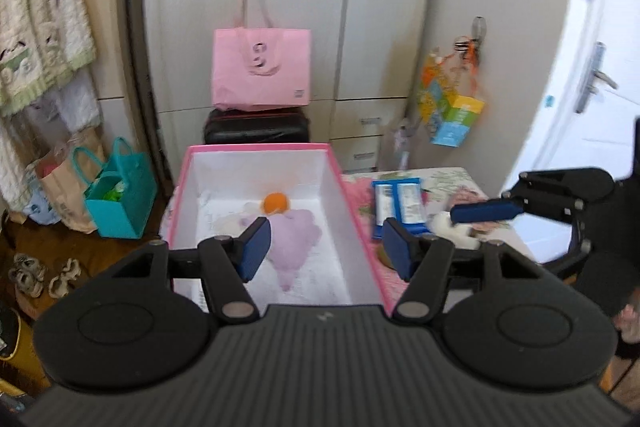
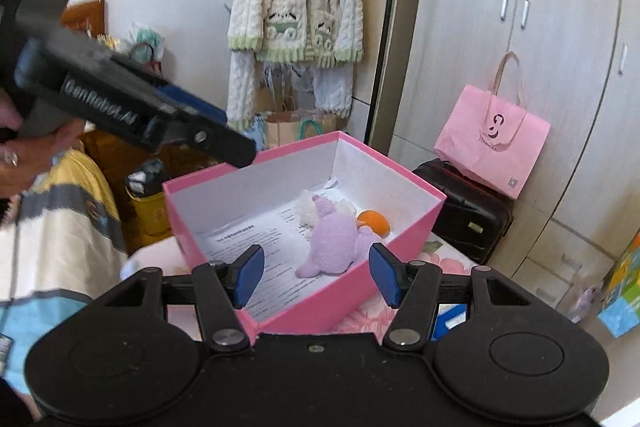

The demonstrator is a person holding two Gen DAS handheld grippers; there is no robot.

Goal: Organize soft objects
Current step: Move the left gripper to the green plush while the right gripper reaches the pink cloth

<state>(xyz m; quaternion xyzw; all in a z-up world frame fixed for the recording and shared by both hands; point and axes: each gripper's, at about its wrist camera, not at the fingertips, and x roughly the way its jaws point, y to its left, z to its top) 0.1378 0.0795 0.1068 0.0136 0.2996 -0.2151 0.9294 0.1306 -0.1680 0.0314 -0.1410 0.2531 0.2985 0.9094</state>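
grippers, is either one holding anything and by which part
Nothing is held: the left gripper and right gripper are both open and empty above the pink cardboard box.

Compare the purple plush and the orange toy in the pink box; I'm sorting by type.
The purple plush is larger, pale lilac and sprawled lengthwise; the orange toy is smaller, bright and rounded. The plush looks fuzzy, the orange toy smoother. Both lie touching inside the pink box.

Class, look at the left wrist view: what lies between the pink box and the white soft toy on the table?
A blue packet lies flat on the floral tabletop, between the pink box and the white soft toy.
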